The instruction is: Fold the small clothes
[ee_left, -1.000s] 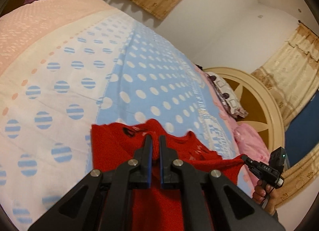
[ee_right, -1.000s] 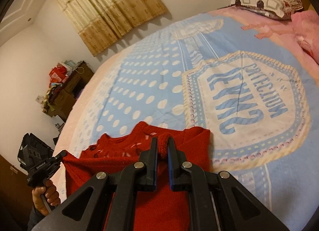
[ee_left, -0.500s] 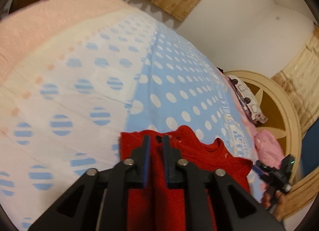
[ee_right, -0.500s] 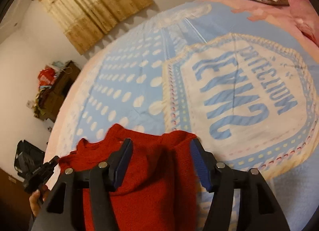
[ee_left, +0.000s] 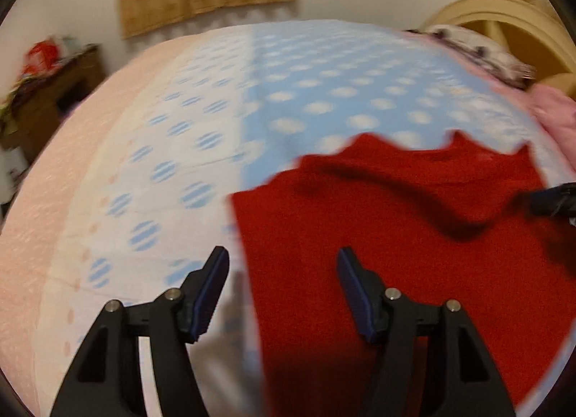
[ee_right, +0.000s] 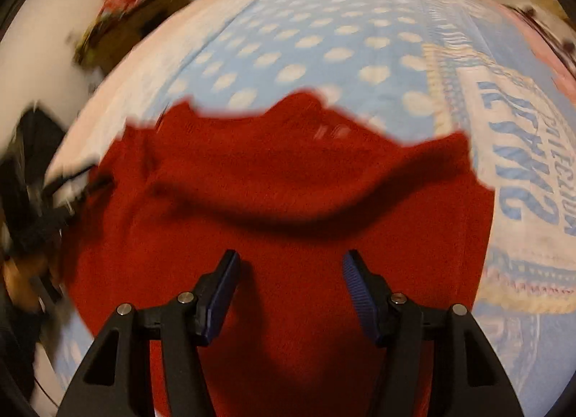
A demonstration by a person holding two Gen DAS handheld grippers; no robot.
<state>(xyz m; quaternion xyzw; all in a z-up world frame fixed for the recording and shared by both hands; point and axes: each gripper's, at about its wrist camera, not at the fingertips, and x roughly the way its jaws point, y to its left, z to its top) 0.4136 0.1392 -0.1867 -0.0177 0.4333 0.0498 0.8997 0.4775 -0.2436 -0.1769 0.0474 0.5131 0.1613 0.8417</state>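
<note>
A small red knitted garment (ee_left: 396, 237) lies spread on the bed, with a soft crease across its upper part. It also shows in the right wrist view (ee_right: 288, 208). My left gripper (ee_left: 282, 262) is open and empty, above the garment's left edge. My right gripper (ee_right: 289, 265) is open and empty, above the middle of the garment. The other gripper shows blurred at the right edge of the left wrist view (ee_left: 554, 197) and at the left edge of the right wrist view (ee_right: 32, 201). Both views are motion-blurred.
The bed cover (ee_left: 324, 93) is light blue with white dots, with a pink and white band on the left (ee_left: 72, 165) and a printed emblem (ee_right: 522, 165). A cluttered wooden cabinet (ee_left: 46, 93) stands by the wall. Pillows (ee_left: 478, 49) and a headboard lie far right.
Both grippers have opened and let go of the red garment, which now lies flat on the bed. Both have pulled back and turned, so the views have swung.
</note>
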